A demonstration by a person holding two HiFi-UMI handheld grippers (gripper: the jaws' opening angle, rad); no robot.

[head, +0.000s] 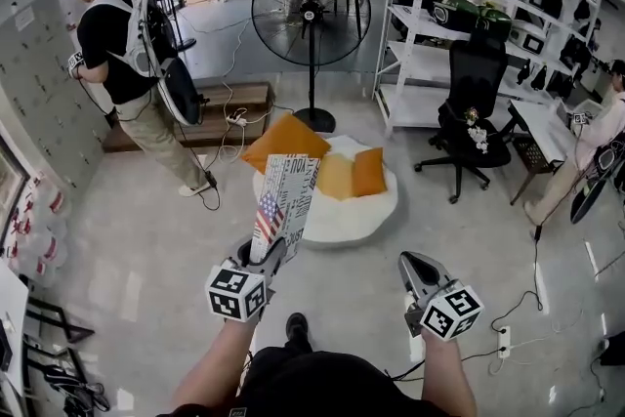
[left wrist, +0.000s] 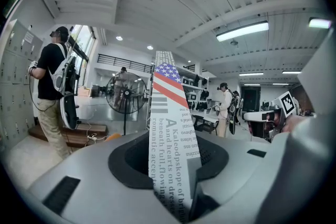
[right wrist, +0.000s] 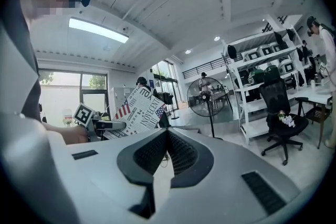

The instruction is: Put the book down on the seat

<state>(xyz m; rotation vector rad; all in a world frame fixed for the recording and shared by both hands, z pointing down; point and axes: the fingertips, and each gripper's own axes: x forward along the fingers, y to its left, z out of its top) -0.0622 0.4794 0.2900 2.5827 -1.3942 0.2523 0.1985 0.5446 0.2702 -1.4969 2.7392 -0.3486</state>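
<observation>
A book (head: 285, 200) with a newsprint cover and a US flag patch stands upright, my left gripper (head: 266, 257) shut on its lower edge. In the left gripper view the book (left wrist: 169, 113) rises edge-on from between the jaws of the left gripper (left wrist: 170, 152). It is held in the air in front of a low, round white seat (head: 376, 210) with orange cushions (head: 354, 174) on it. My right gripper (head: 410, 261) hangs to the right with its jaws together and nothing in them. The right gripper view shows the right gripper (right wrist: 167, 132), plus the book (right wrist: 137, 108) at its left.
A standing fan (head: 311, 15) is behind the seat, with a white shelf rack (head: 430, 34) and a black office chair (head: 476, 103) to the right. A person with a backpack (head: 122, 44) stands at left. A power strip (head: 505, 340) and cables lie on the floor.
</observation>
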